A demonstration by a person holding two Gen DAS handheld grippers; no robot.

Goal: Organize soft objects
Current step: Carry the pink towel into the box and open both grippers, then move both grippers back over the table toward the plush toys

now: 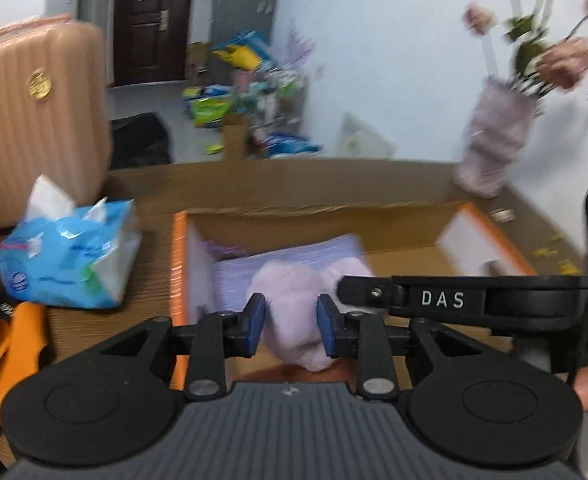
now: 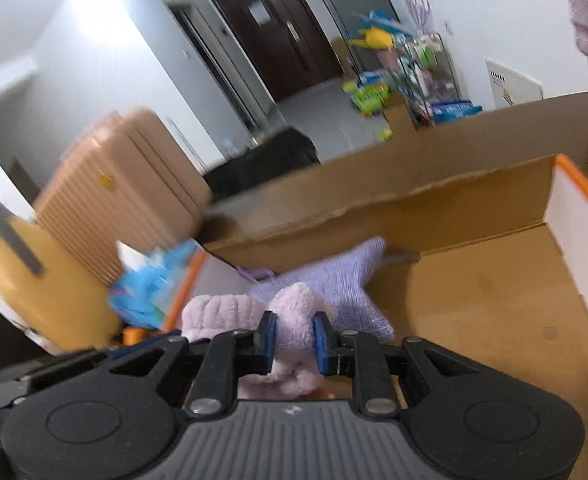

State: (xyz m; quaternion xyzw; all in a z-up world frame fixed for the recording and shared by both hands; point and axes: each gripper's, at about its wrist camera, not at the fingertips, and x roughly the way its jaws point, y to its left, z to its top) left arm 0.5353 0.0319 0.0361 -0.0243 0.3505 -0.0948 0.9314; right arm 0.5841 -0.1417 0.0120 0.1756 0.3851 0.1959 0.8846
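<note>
Left gripper (image 1: pixel 289 326): clamped on one end of a fluffy lilac plush cloth (image 1: pixel 294 304), shared for carrying.
Right gripper (image 2: pixel 294 340): clamped on its other end.
Cardboard box (image 1: pixel 334 224): at 12 o'clock, open for stowing; purple knitted towel (image 2: pixel 342 284) already laid inside.

Likely a home hallway, dark entry door (image 1: pixel 149 20), pink suitcase (image 1: pixel 33 120), flower vase (image 1: pixel 494 136), floor clutter (image 1: pixel 245 92)

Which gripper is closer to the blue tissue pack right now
Left. The left gripper sits just right of the tissue pack; the right gripper is farther right, beyond the left one.
</note>
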